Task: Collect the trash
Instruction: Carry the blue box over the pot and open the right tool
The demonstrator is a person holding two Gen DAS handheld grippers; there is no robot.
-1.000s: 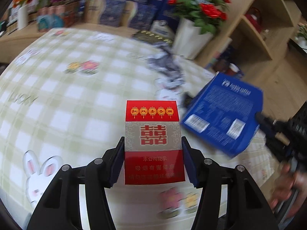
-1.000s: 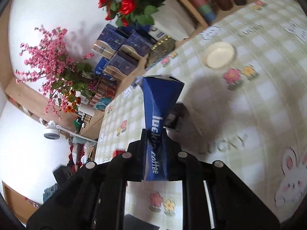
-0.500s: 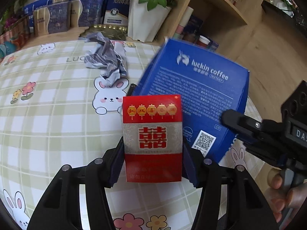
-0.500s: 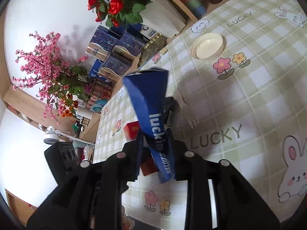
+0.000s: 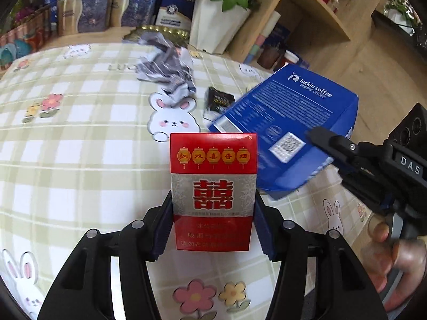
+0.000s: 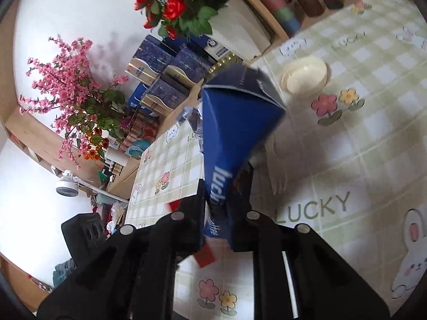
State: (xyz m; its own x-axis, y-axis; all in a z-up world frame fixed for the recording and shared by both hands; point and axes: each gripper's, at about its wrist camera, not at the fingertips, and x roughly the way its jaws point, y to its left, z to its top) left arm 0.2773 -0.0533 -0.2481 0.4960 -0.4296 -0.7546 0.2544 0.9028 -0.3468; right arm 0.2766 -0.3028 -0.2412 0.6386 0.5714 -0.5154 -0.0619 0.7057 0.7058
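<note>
White wall (image 6: 80,13), wooden shelves (image 5: 320,13), checked tablecloth (image 5: 80,133), wood floor (image 5: 379,61).

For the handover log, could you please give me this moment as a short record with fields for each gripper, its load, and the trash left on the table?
left gripper: shut on red cigarette pack, held upright above the table
right gripper: shut on blue coffee box, gripped at one end, tilted
left on table: crumpled grey wrapper; small black packet; white dish
surface: checked tablecloth with rabbits and flowers
trash bin: not in view
</note>
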